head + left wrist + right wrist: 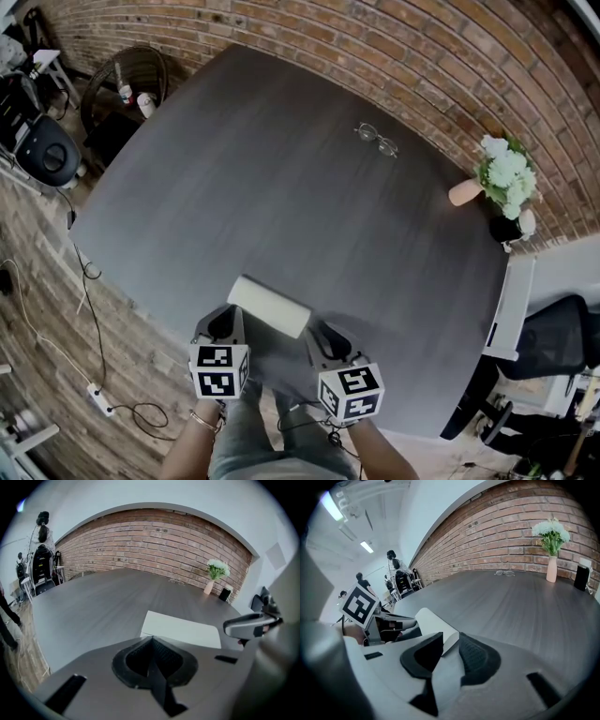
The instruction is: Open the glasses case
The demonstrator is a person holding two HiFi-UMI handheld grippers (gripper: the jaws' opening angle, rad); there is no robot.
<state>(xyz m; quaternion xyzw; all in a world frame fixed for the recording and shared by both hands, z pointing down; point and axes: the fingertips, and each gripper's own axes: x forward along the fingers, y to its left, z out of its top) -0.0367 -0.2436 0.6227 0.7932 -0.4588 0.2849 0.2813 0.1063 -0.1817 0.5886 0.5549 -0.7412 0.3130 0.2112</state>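
Note:
A white glasses case [269,305] lies closed near the front edge of the dark grey table [281,178]. My left gripper [225,328] is at its left end and my right gripper [322,337] at its right end. In the left gripper view the jaws [151,638] are closed together, pinching the near thin edge of the case [185,629]. In the right gripper view the case's end [433,620] sits between the two pads of the right gripper [449,641], which press on it.
A pair of glasses [377,139] lies far back on the table. A vase of white flowers [502,183] and a small black object [506,228] stand at the right edge. An office chair [553,342] is to the right, cables on the floor at left.

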